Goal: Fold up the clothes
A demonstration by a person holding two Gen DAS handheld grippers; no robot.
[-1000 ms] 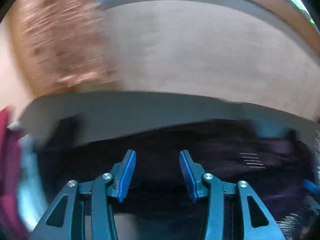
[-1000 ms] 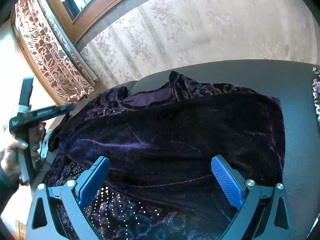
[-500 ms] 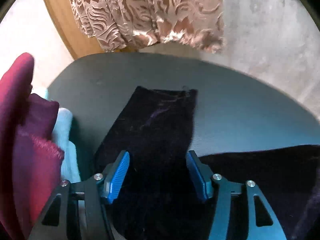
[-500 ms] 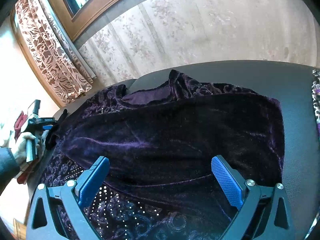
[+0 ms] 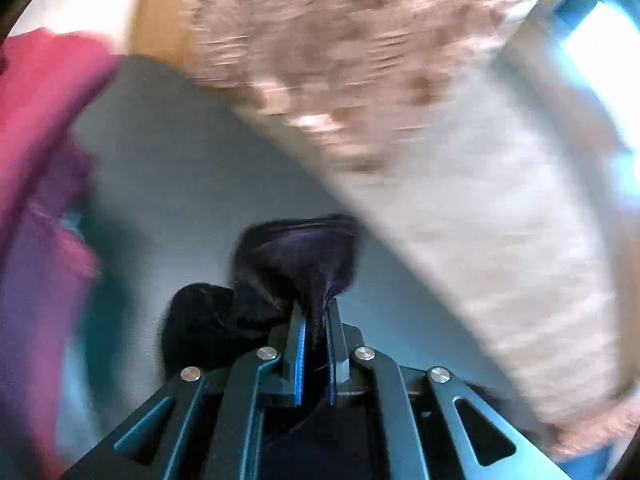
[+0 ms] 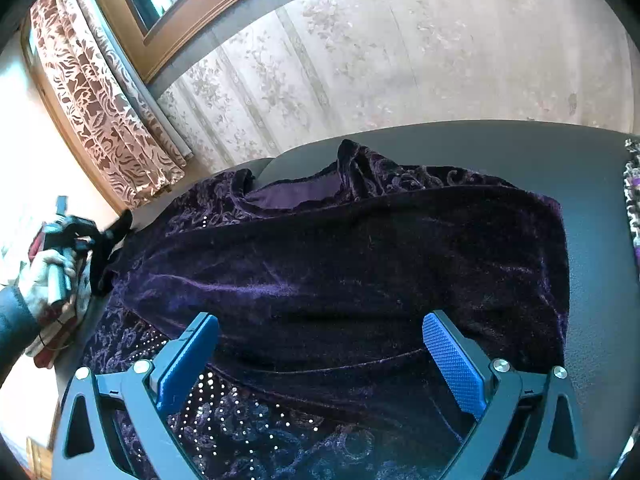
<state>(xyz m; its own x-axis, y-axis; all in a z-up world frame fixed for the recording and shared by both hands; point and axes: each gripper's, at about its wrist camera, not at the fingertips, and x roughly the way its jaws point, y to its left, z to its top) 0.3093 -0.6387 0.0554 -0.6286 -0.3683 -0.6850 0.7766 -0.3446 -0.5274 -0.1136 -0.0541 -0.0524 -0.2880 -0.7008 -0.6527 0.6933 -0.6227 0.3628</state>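
Note:
A dark purple velvet garment (image 6: 340, 264) with sequins on its near part lies spread on the dark table (image 6: 592, 208). My right gripper (image 6: 320, 356) hovers open over its near side, nothing between the blue pads. In the left wrist view my left gripper (image 5: 314, 344) is shut on the garment's sleeve (image 5: 296, 256), which bunches up ahead of the fingertips. The right wrist view shows the same left gripper (image 6: 76, 236) at the far left, held by a hand, with the sleeve end (image 6: 116, 232) lifted off the table.
A pile of red and maroon clothes (image 5: 36, 152) sits left of the left gripper. A patterned curtain (image 6: 100, 100) and papered wall stand behind the table. A spotted fabric (image 6: 632, 200) lies at the table's right edge.
My left gripper has closed on the sleeve it was straddling and raised it; its view is now blurred by motion. The right gripper has stayed where it was, open.

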